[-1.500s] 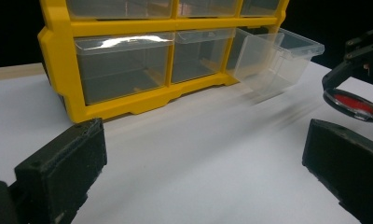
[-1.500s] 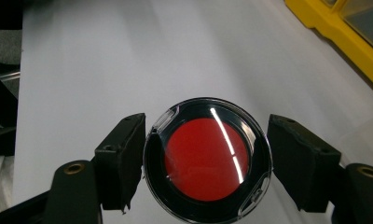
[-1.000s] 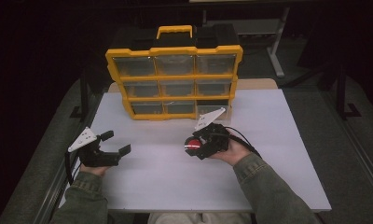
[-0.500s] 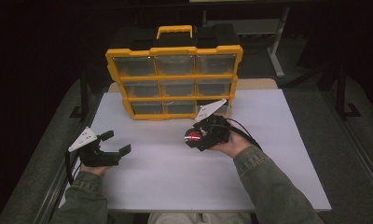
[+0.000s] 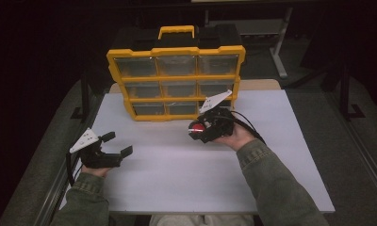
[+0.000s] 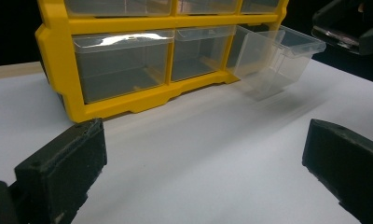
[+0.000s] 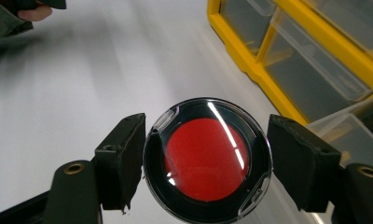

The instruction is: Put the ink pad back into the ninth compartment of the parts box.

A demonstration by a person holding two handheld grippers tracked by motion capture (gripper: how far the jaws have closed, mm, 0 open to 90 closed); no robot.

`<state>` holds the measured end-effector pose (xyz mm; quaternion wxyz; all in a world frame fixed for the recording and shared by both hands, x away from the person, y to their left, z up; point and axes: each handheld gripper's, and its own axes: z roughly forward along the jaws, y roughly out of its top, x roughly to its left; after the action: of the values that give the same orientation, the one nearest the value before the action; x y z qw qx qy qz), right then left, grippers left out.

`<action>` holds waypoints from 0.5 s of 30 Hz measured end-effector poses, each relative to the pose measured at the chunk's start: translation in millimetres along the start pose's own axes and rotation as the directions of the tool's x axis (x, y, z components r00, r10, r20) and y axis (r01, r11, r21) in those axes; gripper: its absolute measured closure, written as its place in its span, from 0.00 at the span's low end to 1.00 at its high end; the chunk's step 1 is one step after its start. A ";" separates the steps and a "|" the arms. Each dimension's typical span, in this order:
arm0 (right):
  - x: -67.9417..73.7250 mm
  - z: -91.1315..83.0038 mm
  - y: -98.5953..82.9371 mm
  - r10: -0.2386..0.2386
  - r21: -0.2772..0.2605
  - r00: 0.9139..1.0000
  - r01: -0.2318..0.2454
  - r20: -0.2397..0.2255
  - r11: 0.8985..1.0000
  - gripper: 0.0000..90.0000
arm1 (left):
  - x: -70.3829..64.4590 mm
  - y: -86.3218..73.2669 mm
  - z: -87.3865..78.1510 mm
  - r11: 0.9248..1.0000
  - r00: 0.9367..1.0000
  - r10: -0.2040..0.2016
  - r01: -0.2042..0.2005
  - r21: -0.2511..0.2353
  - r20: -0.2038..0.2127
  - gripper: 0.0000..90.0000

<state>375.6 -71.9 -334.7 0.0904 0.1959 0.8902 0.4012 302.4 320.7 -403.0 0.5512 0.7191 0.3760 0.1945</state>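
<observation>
My right claw (image 7: 205, 161) grips the round red case (image 7: 207, 160) above the surface (image 5: 186, 174), near the pulled-out drawer (image 6: 278, 56). I should hold it level and lower gently. My left claw (image 5: 112, 147) rests open.

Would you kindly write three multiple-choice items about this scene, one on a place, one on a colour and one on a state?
1. Where does the pulled-out clear drawer sit in the yellow organizer?
A. top row
B. bottom row
C. lying flat on the table

2. What colour is the centre of the round case in the right gripper?
A. red
B. blue
C. green

3. How is the left gripper?
A. shut on a drawer
B. shut on the case
C. open, holding nothing

Answers: 1 B, the left gripper view shows it sticking out of the lowest row. 2 A, the right gripper view shows a red disc in a black rim. 3 C, its jaws stand wide apart over bare white table.
</observation>
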 end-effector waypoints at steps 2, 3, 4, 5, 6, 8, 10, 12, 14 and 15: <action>-2.1 -0.6 1.8 0.000 0.002 1.000 0.000 0.005 1.000 0.32 | 0.1 0.0 0.0 1.000 1.000 0.002 -0.002 0.002 0.000 0.00; -2.8 -0.6 2.7 0.006 0.005 1.000 -0.006 0.008 1.000 0.32 | -0.1 0.0 0.0 1.000 1.000 0.002 -0.002 0.003 0.000 0.00; -3.7 -0.5 3.3 0.007 0.008 1.000 -0.007 0.011 1.000 0.32 | -0.1 0.0 0.1 1.000 1.000 0.002 -0.002 0.003 0.000 0.00; -4.5 -0.1 4.0 0.010 0.009 1.000 -0.010 0.012 1.000 0.32 | -0.1 -0.1 0.1 1.000 1.000 0.001 -0.001 0.003 0.000 0.00; -5.3 0.0 4.7 0.012 0.013 1.000 -0.012 0.015 1.000 0.32 | -0.1 0.0 0.2 1.000 1.000 0.001 -0.001 0.003 0.000 0.00; -8.2 0.2 5.8 0.003 0.016 1.000 -0.003 0.020 1.000 0.32 | -0.2 -0.1 0.3 1.000 1.000 -0.001 0.001 0.003 0.000 0.00; -10.5 0.1 6.9 0.007 0.021 1.000 -0.007 0.027 1.000 0.32 | -0.1 -0.2 0.5 1.000 1.000 -0.002 0.002 0.002 0.000 0.00; -13.6 -0.7 7.8 0.012 0.030 0.999 -0.014 0.037 0.999 0.32 | 0.1 -0.2 0.7 1.000 1.000 -0.001 0.001 0.003 0.001 0.00; -17.2 -1.6 8.5 0.019 0.032 0.999 -0.021 0.046 0.999 0.32 | 0.0 -0.2 0.9 1.000 1.000 0.000 0.000 0.004 0.001 0.00; -19.3 -2.0 8.8 0.018 0.032 0.999 -0.019 0.050 0.999 0.32 | -0.1 -0.2 0.9 1.000 1.000 0.000 0.000 0.004 0.000 0.00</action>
<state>394.8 -76.1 -326.8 0.1057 0.2154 0.8922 0.3826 302.9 320.1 -403.4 0.5496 0.7204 0.3762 0.1937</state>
